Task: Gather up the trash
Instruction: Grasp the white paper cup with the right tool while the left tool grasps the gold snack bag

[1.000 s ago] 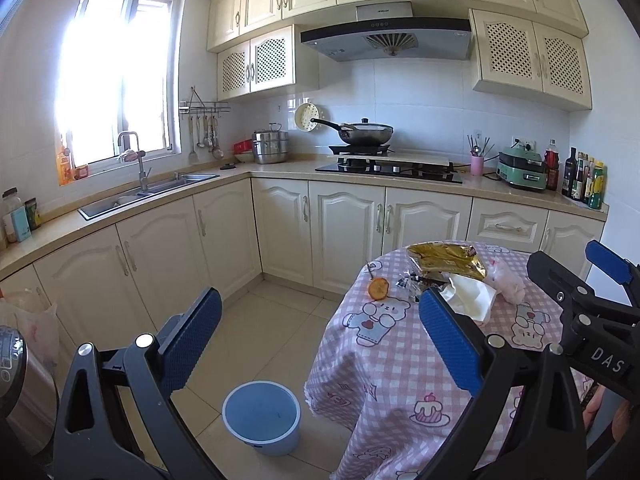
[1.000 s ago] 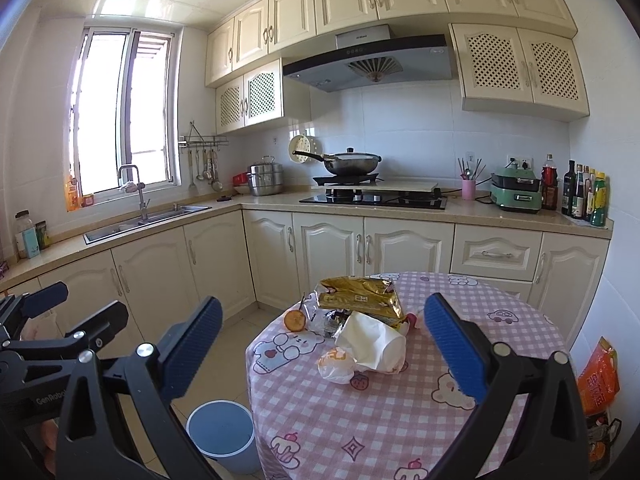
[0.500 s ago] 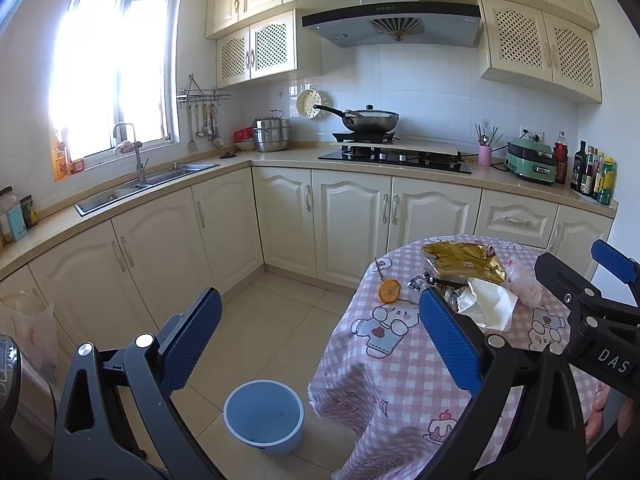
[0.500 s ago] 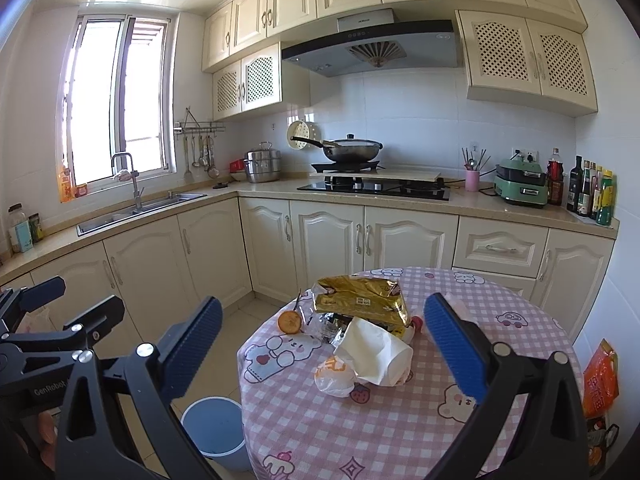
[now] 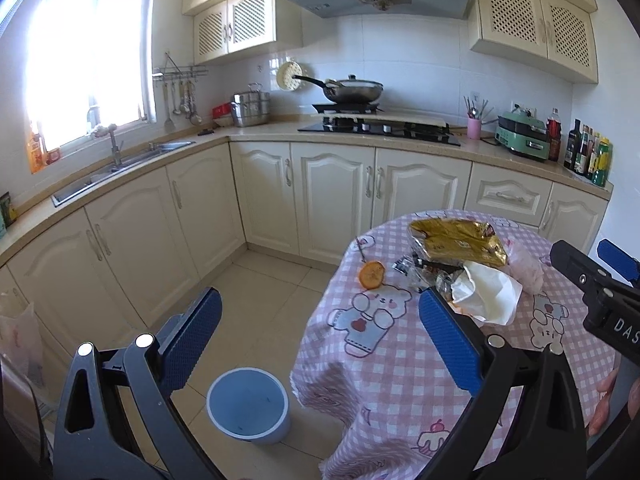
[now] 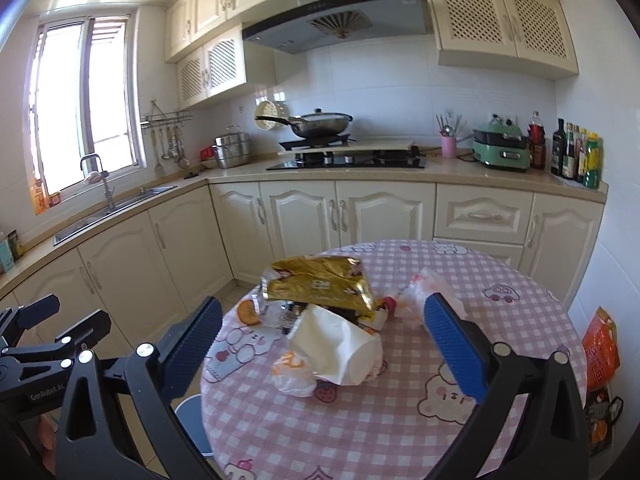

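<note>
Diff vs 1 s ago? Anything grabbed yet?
Nothing grabbed. Both grippers moved in toward the table: the right gripper now frames the white paper bag, and the left gripper tipped down, showing the blue bin more fully. Jaws stayed wide open on both. The trash pile, gold wrapper and orange slice haven't moved.

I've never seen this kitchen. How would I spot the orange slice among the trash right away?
Find the round table with the pink checked cloth in front of the cream cabinets. The trash sits piled at its far side, under a gold foil bag. The orange slice lies flat at the left edge of that pile, apart from the white paper bag: the only small, round, orange piece.
</note>
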### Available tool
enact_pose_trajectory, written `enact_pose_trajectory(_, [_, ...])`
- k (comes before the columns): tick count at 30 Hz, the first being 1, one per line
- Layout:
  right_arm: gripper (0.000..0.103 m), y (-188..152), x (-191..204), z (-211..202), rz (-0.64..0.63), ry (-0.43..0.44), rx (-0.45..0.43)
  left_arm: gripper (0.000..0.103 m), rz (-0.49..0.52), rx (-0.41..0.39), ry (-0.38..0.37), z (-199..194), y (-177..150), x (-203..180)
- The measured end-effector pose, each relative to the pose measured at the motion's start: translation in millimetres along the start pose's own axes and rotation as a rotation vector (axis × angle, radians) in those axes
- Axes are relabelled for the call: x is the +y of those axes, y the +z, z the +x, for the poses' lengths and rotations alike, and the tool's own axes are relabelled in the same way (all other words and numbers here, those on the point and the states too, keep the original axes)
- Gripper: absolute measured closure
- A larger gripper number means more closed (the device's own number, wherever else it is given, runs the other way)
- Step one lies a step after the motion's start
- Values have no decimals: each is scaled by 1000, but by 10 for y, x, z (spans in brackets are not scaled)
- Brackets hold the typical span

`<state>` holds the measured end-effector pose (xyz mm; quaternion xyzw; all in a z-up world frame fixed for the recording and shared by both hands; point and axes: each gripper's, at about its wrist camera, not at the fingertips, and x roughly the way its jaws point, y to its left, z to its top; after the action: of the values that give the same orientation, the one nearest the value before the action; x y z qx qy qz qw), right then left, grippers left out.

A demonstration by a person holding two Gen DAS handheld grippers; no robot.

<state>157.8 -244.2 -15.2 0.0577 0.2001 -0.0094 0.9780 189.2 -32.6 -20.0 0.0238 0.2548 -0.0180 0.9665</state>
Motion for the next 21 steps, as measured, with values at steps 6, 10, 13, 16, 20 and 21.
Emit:
enact_pose_trajectory(6, [4, -123, -372, 297, 52, -66, 58, 8, 42, 76, -122, 406, -78, -352])
enact_pose_trajectory(10, [4, -235, -551, 500, 77, -80, 102, 8, 68, 142, -175, 684, -165, -616])
enact_pose_trajectory(13, [4, -311, -608, 661, 97, -52, 143, 8, 72, 154, -164, 797, -191, -689])
enact_pose_trajectory(16, [4, -356, -603, 816, 111, 5, 176, 8, 62, 152, -149, 862, -173, -657])
enact_pose_trajectory(20, [4, -402, -526, 1038, 125, 60, 219, 8, 20, 144, -142, 897, -145, -558])
enact_pose_trajectory(21, [4, -413, -520, 1104, 131, 71, 231, 8, 14, 145, -139, 910, -146, -544])
